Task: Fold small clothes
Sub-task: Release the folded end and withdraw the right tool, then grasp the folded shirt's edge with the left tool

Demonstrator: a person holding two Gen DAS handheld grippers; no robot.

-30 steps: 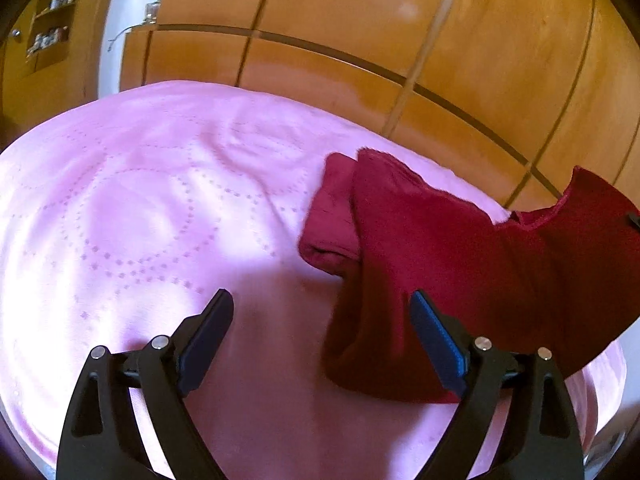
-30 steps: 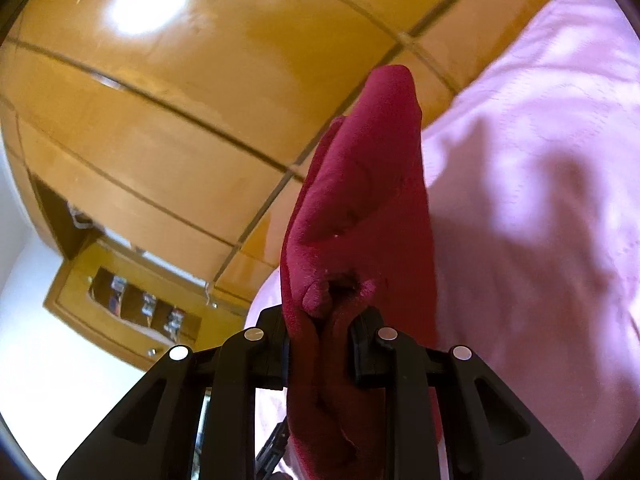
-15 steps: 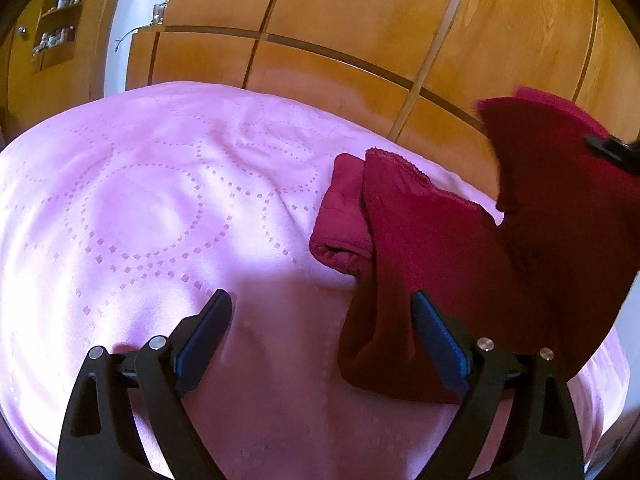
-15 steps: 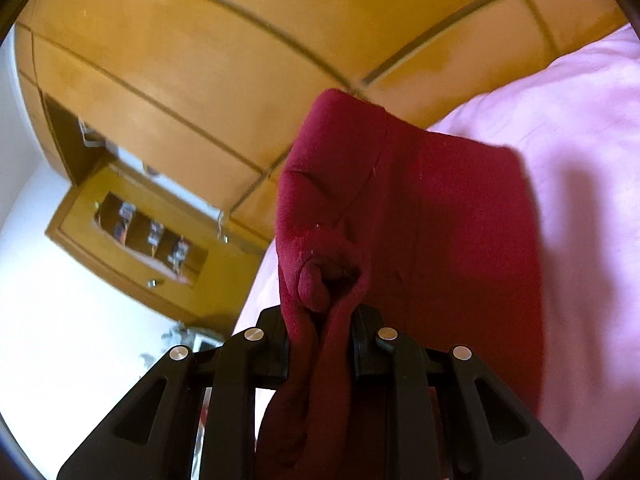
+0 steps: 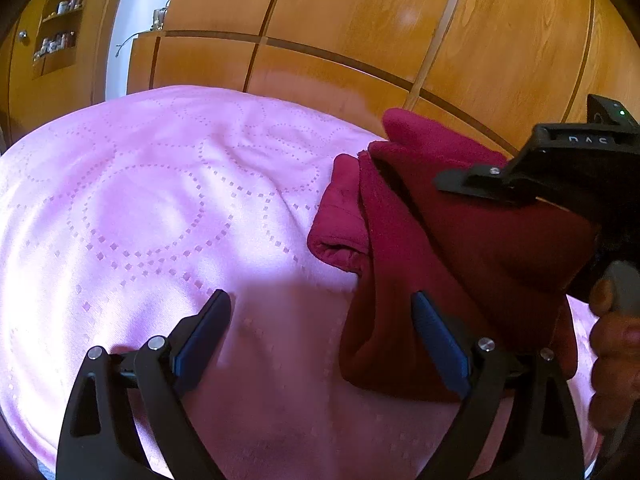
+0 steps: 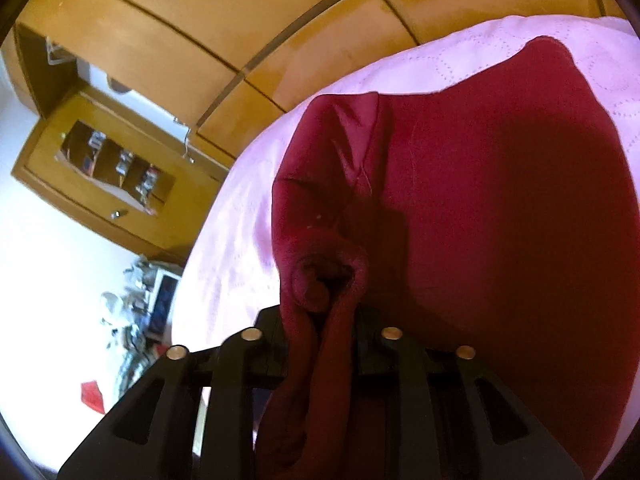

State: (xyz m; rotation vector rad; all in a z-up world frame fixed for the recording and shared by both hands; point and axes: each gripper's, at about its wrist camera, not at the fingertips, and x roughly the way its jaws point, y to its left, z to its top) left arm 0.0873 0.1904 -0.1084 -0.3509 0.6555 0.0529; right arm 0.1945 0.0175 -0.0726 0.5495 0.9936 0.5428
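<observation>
A dark red garment (image 5: pixel 404 248) lies partly folded on a pink bedspread (image 5: pixel 152 216). A sleeve (image 5: pixel 340 216) pokes out on its left side. My left gripper (image 5: pixel 320 332) is open and empty, low over the bed, with its right finger (image 5: pixel 438 346) over the garment's near edge. My right gripper (image 6: pixel 324 312) is shut on a bunched edge of the red garment (image 6: pixel 480 208) and holds that flap over the rest of it. In the left wrist view the right gripper's body (image 5: pixel 560 168) sits above the garment at the right.
Wooden wardrobe doors (image 5: pixel 360 32) stand right behind the bed. A shelf niche with small items (image 5: pixel 56 28) is at the far left. A cluttered white area (image 6: pixel 136 304) lies beyond the bed's edge in the right wrist view.
My right gripper has carried the held flap up and over leftward, so it now lies lowered across the garment. My left gripper has stayed open and almost still.
</observation>
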